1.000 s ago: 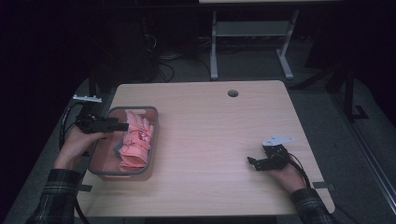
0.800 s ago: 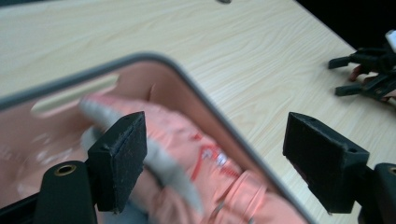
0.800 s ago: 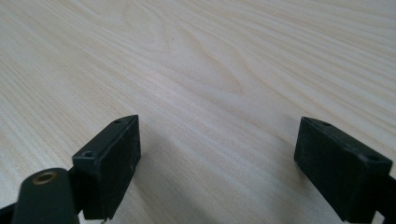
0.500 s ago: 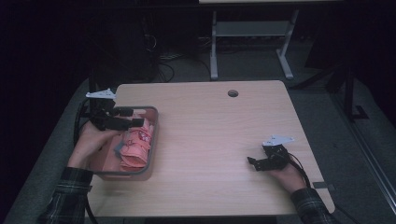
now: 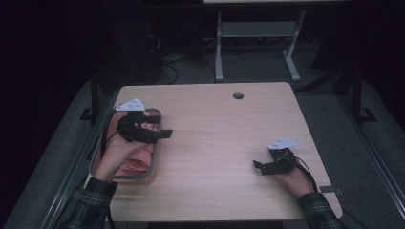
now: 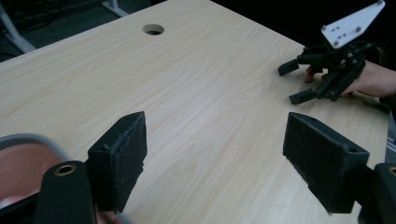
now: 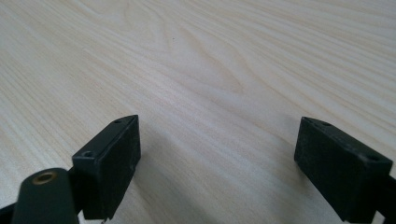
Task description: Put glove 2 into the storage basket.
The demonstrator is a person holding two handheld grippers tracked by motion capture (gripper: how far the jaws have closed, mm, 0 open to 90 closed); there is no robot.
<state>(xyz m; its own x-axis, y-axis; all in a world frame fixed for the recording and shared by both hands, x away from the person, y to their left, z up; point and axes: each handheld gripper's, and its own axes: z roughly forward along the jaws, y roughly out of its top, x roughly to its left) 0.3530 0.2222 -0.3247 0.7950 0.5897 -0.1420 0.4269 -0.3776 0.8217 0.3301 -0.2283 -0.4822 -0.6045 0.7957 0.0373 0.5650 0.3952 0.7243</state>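
Since our left gripper (image 5: 160,134) hangs over the right rim of the tray (image 5: 155,162) w/ jaws spread wide and nothing between them, the pink cloth (image 5: 138,162) sits behind and below the jaws, not ahead of them. From the left gripper view we get just a pink sliver (image 6: 18,172) and the grey tray rim (image 6: 28,138) by the near-left jaw; ahead of both pads is bare table (image 6: 196,93).

We judge the cloth light, soft and floppy, prob. crumpled in folds; it will sag and drape once lifted, maybe drag on the rim. Not fragile, not slippery vs. those rough pads. Best hold, we think: pinch a raised fold or bunched edge near the top of the pile, jaws coming down from above, closing fully since the fabric squashes thin.

Farther off, our right gripper (image 5: 265,167) rests low on the table, jaws likewise apart & empty, wood grain (image 7: 215,93) between them. Beyond, a cable hole (image 5: 238,95) near the far edge.
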